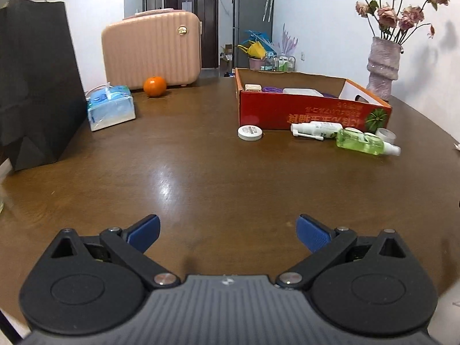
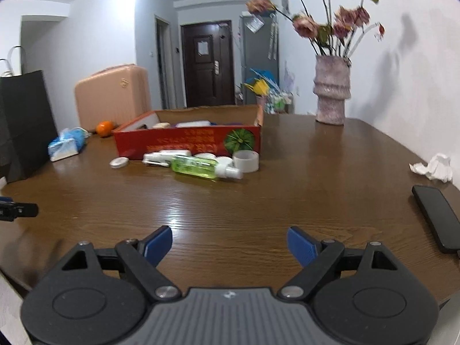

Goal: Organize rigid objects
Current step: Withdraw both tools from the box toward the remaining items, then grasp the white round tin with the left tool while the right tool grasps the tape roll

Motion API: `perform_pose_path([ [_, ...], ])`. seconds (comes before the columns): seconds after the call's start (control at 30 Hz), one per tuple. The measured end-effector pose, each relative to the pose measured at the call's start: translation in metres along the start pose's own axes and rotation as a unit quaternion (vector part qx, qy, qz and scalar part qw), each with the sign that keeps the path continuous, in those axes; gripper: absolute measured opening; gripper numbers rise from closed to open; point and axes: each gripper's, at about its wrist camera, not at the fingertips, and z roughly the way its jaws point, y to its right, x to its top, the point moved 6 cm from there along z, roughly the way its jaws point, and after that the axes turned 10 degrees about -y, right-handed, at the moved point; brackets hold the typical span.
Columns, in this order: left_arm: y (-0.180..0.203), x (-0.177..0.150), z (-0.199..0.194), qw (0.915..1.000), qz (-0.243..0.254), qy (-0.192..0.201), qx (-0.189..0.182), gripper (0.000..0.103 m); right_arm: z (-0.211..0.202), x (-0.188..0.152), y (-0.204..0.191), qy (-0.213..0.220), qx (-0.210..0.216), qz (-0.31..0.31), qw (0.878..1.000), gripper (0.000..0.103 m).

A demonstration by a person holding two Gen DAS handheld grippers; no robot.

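Loose rigid items strung in a row along the near wall of the red box (image 1: 313,112), at about 1 o'clock from the left gripper (image 1: 228,231) and 11 o'clock from the right gripper (image 2: 230,243); all well apart from both. Leftmost, a small white round jar (image 1: 250,132), flat on the desk (image 1: 201,178): likely light and stiff, smooth lid probably slippery, best pinched across its rim. Next, at its 3 o'clock, a white spray bottle (image 1: 313,130) lying on its side, nozzle toward the jar: light plastic by the look, prone to rolling, safest hold across the mid-body rather than the thin nozzle. Then a clear bottle of green liquid (image 1: 360,141) with white pump head, also lying down, touching or just beside the white one: heavier for its contents, slick and round, grip across the barrel near the middle. Rightmost, a roll of pale tape (image 2: 245,161), standing on its flat face just beside the box corner: stiff ring, light, taken across the outer wall. Box itself open-topped, red with a green fruit print, already holding several pale items; exact kinds hard to tell. Both grippers empty, blue pads spread wide over bare desk. Nothing picked up yet; sorting judged barely begun.
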Motion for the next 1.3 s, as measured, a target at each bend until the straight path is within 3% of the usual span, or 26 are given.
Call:
perform_pose_path([
  [0.17, 0.008, 0.042, 0.042, 0.9999, 0.014, -0.003, 0.003, 0.099, 0.035, 0.025, 0.015, -0.014, -0.008, 0.012, 1.000, 0.085],
  [0.27, 0.015, 0.074, 0.080, 0.9997, 0.024, -0.010, 0.000, 0.089, 0.059, 0.048, 0.022, -0.017, -0.011, 0.010, 1.000, 0.084],
  [0.33, 0.017, 0.091, 0.103, 0.9995, 0.022, -0.023, 0.000, 0.073, 0.079, 0.067, 0.026, -0.017, -0.004, 0.012, 1.000, 0.081],
  [0.5, 0.027, 0.128, 0.155, 0.9987, 0.038, -0.031, -0.011, 0.072, 0.131, 0.114, 0.029, -0.013, 0.017, 0.028, 0.999, 0.076],
  [0.57, 0.024, 0.137, 0.172, 0.9985, 0.037, -0.040, -0.003, 0.064, 0.157, 0.128, 0.028, -0.022, 0.023, 0.032, 0.999, 0.075],
  [0.63, 0.020, 0.141, 0.179, 0.9990, 0.023, -0.031, -0.020, 0.051, 0.179, 0.136, 0.024, -0.038, 0.031, 0.031, 0.998, 0.068],
  [0.7, 0.018, 0.140, 0.179, 0.9992, 0.026, -0.021, -0.022, 0.040, 0.195, 0.137, 0.021, -0.052, 0.033, 0.028, 0.998, 0.044],
  [1.03, 0.023, 0.139, 0.165, 0.9991, 0.032, -0.026, -0.013, 0.039, 0.190, 0.138, 0.024, -0.034, 0.040, 0.052, 0.997, 0.043],
  [1.2, 0.026, 0.111, 0.108, 0.9986, 0.001, -0.005, -0.052, 0.039, 0.132, 0.129, 0.019, -0.002, 0.035, 0.043, 0.998, 0.043],
  [1.3, 0.032, 0.085, 0.065, 0.9971, 0.011, 0.008, -0.075, 0.039, 0.093, 0.113, 0.017, 0.010, 0.031, 0.028, 0.999, 0.043],
])
